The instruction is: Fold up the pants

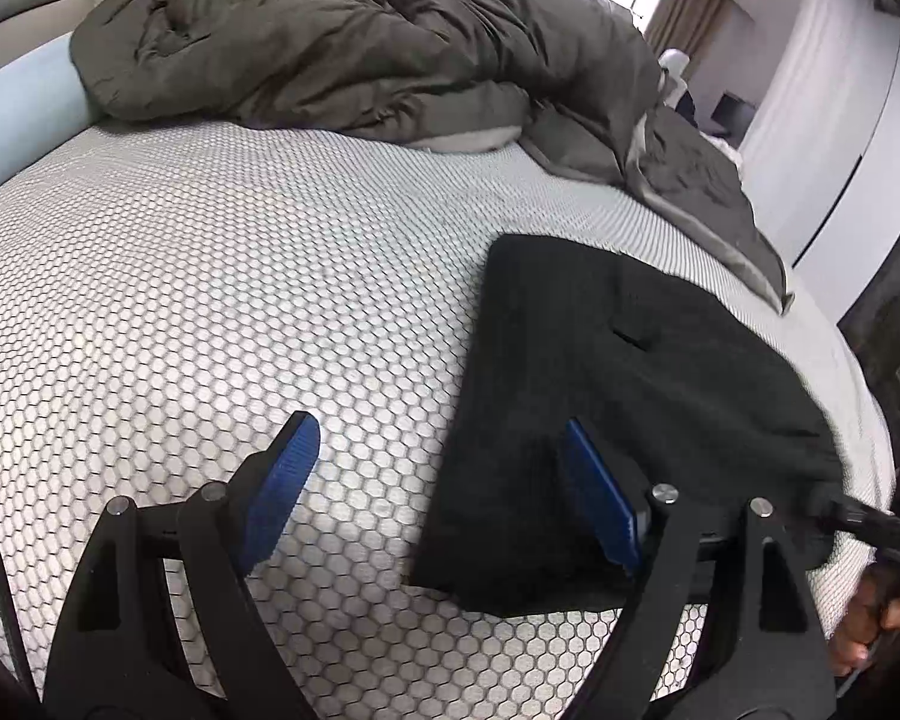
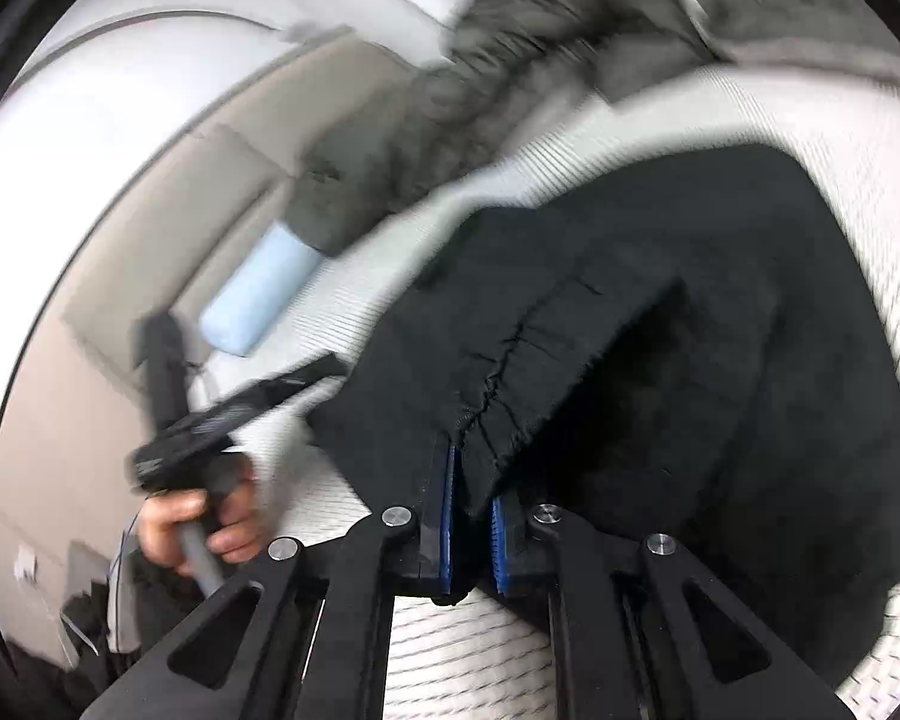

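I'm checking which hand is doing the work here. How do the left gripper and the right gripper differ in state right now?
The left gripper stands wide open; the right gripper is shut on a gathered edge of the black fabric pants. The left gripper's blue pads hold nothing, one over the honeycomb-patterned mattress, one over the pants; the right gripper's pads pinch cloth between them. Both have black frames and blue ribbed pads.
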